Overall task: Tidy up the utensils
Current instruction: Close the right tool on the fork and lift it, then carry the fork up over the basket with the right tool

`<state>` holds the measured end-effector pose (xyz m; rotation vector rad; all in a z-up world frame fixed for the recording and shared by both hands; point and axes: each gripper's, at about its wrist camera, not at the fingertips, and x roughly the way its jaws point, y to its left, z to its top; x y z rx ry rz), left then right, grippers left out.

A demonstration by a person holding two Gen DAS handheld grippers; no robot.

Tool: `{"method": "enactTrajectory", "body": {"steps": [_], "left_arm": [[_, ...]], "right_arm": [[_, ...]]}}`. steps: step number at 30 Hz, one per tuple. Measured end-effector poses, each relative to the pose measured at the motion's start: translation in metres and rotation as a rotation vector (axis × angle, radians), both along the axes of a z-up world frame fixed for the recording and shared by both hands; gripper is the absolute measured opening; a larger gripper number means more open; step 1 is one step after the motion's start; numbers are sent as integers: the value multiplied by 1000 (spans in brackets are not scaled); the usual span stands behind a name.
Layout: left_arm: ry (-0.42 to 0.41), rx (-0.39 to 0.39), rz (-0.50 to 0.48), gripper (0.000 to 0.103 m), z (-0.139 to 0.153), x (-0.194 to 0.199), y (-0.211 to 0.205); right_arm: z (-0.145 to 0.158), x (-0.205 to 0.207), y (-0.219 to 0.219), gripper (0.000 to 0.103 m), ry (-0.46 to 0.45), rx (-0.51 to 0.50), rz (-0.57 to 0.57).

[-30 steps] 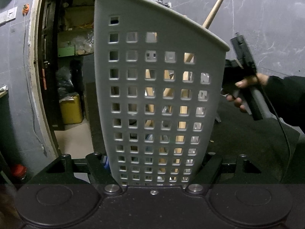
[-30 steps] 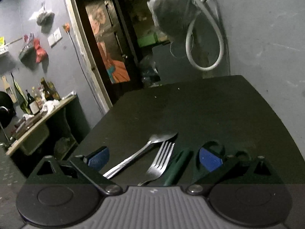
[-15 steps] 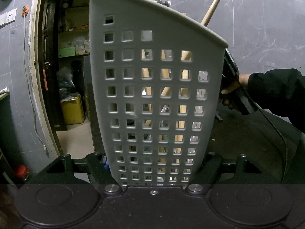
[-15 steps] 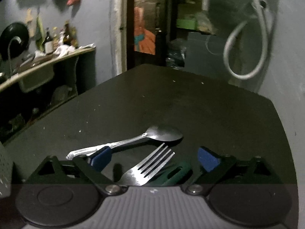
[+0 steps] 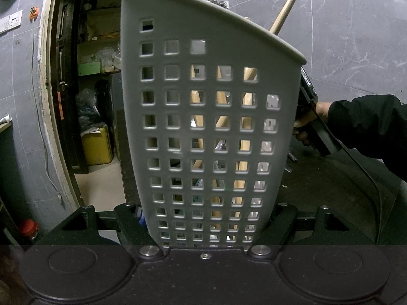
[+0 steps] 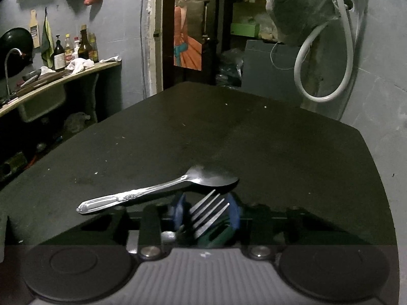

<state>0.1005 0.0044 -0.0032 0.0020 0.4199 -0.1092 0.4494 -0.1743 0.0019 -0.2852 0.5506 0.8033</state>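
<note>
A grey perforated utensil holder (image 5: 203, 117) fills the left wrist view, and my left gripper (image 5: 206, 221) is shut on its lower part. Wooden handles (image 5: 287, 7) stick out of its top. In the right wrist view a silver fork (image 6: 208, 209) lies between the blue pads (image 6: 179, 211) of my right gripper (image 6: 206, 212). Its jaws are closing, with a small gap still showing on the left side. A dark green handle (image 6: 216, 236) lies under the fork. Just beyond the pads, a silver spoon (image 6: 157, 190) rests on the black table (image 6: 229, 132).
A person's hand and dark sleeve (image 5: 368, 127) hold the right tool to the right of the holder. Behind the table are a doorway (image 6: 221, 38), a grey hose (image 6: 325, 76) on the wall and a counter with bottles (image 6: 76, 48) at left.
The right gripper's jaws have narrowed from wide apart to close around the fork, and its view has rolled level. The spoon now lies crosswise ahead. The left gripper and holder stayed put.
</note>
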Motion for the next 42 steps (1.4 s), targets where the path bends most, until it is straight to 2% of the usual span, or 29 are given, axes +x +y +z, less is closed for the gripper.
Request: {"method": "enactTrajectory", "body": {"steps": [3,7,12,16,20,32,37,42], "left_arm": [[0,0,0,78,0,0,0],[0,-1,0,78,0,0,0],[0,0,0,78,0,0,0],[-1,-1,0,78,0,0,0],[-1,-2,0,78,0,0,0],[-8,-10,0,77,0,0,2],[-9,-13,0,77,-1,-1,4],[-9,-14,-1,77,-1,-1,4]], "right_arm": [[1,-2,1,34,-8,0,-4],[7,-3,-3,10,-12,24,-45],[13,-8,-7,8,-3,46,-85],[20,-16,-9,5,32,84,-180],[32,-39,-13,3,14,149,-243],[73,-122,-18,2,-206,231,-257],[83,-161,-11,2,-382,211,-252],[84,-185,-4,2,-468,206,-246]]}}
